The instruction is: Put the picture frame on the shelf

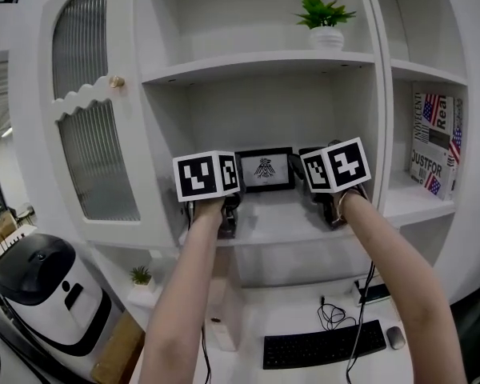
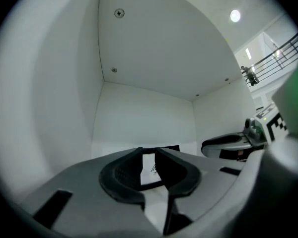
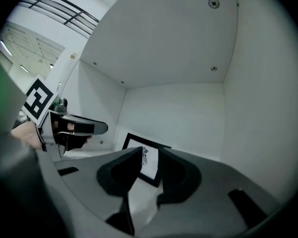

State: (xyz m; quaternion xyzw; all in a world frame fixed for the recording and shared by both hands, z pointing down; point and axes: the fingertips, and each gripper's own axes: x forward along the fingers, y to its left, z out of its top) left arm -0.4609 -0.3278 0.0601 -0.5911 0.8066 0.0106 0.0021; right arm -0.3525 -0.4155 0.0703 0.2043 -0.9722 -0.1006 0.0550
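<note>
Picture frame (image 1: 265, 169) stands mid-frame on the shelf (image 1: 282, 221), flanked by left claw (image 2: 148, 156) and right claw (image 3: 150, 156), both parted, gripping nothing.

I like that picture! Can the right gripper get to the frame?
Probably yes. The frame stands on the shelf just past the right gripper's open jaws, with nothing between.

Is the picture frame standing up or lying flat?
Standing up: the picture frame sits upright on the shelf, its picture facing out.
</note>
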